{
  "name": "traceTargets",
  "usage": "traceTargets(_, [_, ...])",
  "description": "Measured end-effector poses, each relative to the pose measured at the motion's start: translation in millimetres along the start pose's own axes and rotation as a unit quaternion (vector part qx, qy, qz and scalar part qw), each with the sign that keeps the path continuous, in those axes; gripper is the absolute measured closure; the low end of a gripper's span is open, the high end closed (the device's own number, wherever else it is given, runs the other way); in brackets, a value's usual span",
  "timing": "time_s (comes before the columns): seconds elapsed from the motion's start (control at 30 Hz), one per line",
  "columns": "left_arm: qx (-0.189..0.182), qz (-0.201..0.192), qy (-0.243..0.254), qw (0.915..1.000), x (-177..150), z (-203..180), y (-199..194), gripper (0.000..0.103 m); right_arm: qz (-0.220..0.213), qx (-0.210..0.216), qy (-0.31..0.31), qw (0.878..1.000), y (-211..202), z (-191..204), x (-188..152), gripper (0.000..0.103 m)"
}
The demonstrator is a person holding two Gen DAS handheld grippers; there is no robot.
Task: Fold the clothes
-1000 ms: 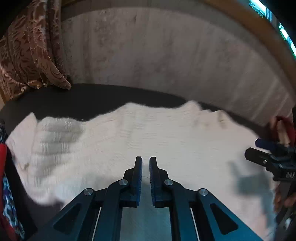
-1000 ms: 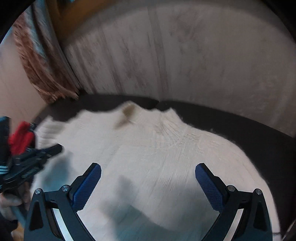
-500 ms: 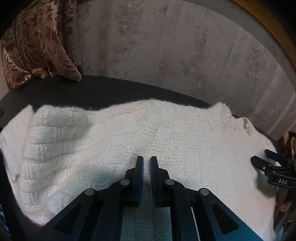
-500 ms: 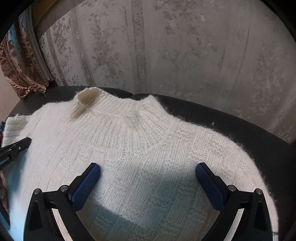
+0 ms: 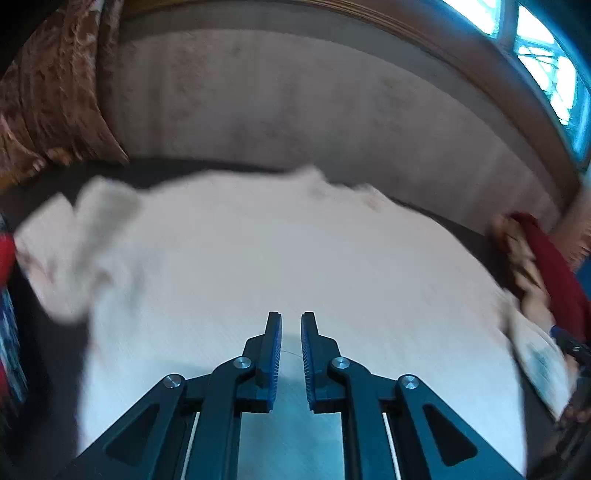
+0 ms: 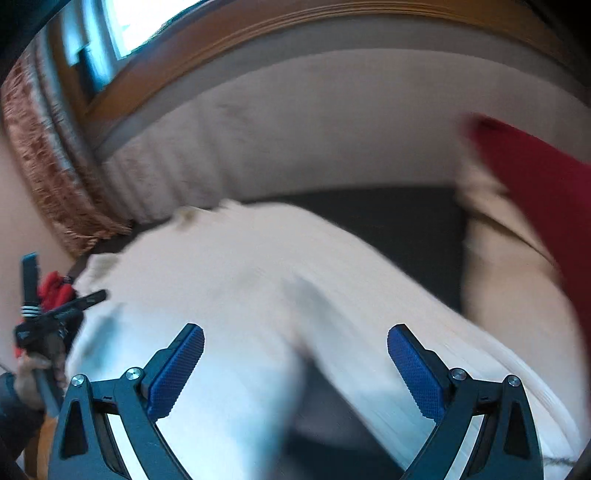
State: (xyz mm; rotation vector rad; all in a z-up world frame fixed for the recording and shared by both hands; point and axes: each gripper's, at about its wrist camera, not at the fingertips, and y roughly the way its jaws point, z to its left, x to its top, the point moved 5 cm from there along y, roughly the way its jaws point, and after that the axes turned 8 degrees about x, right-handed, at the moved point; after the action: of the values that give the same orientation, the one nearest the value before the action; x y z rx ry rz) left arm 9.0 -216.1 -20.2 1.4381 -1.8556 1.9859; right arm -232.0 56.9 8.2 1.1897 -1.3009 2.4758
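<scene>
A cream knitted sweater (image 5: 280,251) lies spread over a dark table (image 5: 173,170), blurred by motion. My left gripper (image 5: 291,325) sits low over its near part, the jaws almost together with a thin gap and cloth running under them. In the right wrist view the sweater (image 6: 240,280) stretches from the left edge to the lower right, with a dark gap (image 6: 317,391) where it folds or lifts. My right gripper (image 6: 295,339) hangs wide open above it, holding nothing. The left gripper (image 6: 79,301) shows there at the sweater's left edge, in a hand.
A wall with pale patterned paper (image 5: 295,103) rises behind the table, under a wooden window frame (image 6: 258,33). A brown patterned curtain (image 5: 48,96) hangs at the left. A red and beige cloth thing (image 6: 532,192) lies at the table's right end.
Both views have swung and blurred, and the window has come into sight. The sweater has shifted on the table, and a dark gap has opened in it near the right gripper.
</scene>
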Motion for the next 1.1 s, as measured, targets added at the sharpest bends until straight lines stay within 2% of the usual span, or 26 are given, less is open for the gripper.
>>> traceTargets(0.1, [-0.025,0.014,0.012,0.9995,-33.8,-22.4,-12.8,0.093,-0.02,-0.065,0.067,0.995,-75.6,-56.6,-41.1,0.002])
traceTargets(0.17, [-0.033,0.021,0.02,0.999,-52.3,-34.1,-18.1,0.092,-0.048,-0.103,0.118,0.986,-120.3,-87.5,-66.5,0.002])
traceTargets(0.27, [-0.029,0.038,0.039,0.9981,-73.0,-45.4,-15.9,0.092,-0.05,-0.143,0.152,0.977,-158.7,-115.5,-98.3,0.003])
traceTargets(0.3, [-0.024,0.037,0.046,0.998,-77.5,-46.8,-15.4,0.09,-0.047,-0.142,0.153,0.977,-161.9,-117.4,-104.6,0.004])
traceTargets(0.4, [-0.026,0.034,0.04,0.9983,-79.8,-44.1,-17.0,0.087,-0.023,-0.137,0.139,0.98,-156.4,-117.1,-115.9,0.023])
traceTargets(0.47, [-0.036,0.037,0.029,0.9982,-81.1,-39.5,-17.0,0.086,-0.018,-0.149,0.127,0.981,-147.0,-116.6,-116.7,0.043])
traceTargets(0.57, [-0.065,0.037,0.0,0.9972,-80.4,-29.7,-14.6,0.085,-0.005,-0.17,0.132,0.977,-129.1,-121.0,-121.3,0.044])
traceTargets(0.7, [-0.064,0.025,0.003,0.9976,-83.4,-29.0,-17.5,0.085,0.014,-0.205,0.093,0.974,-116.8,-116.1,-123.0,0.046])
traceTargets(0.73, [-0.063,0.022,0.004,0.9977,-84.2,-28.9,-18.3,0.085,0.018,-0.208,0.09,0.974,-116.3,-114.1,-123.7,0.053])
traceTargets(0.77, [-0.063,0.019,0.005,0.9978,-85.0,-28.9,-19.1,0.085,0.02,-0.21,0.092,0.973,-118.8,-114.3,-123.2,0.069])
traceTargets(0.8, [-0.062,0.016,0.006,0.9979,-85.7,-28.8,-19.8,0.085,0.021,-0.212,0.096,0.972,-121.7,-115.5,-122.7,0.079])
traceTargets(0.87, [-0.065,0.016,0.003,0.9978,-84.4,-28.3,-19.3,0.085,0.016,-0.209,0.11,0.972,-129.4,-117.3,-120.2,0.091])
traceTargets(0.93, [-0.069,0.017,-0.001,0.9975,-83.1,-27.5,-17.8,0.085,-0.006,-0.198,0.13,0.972,-141.2,-115.8,-110.4,0.096])
traceTargets(1.1, [-0.077,0.013,-0.002,0.9969,-80.1,-25.4,-14.7,0.085,-0.065,-0.153,0.169,0.971,-168.1,-118.0,-67.8,0.096])
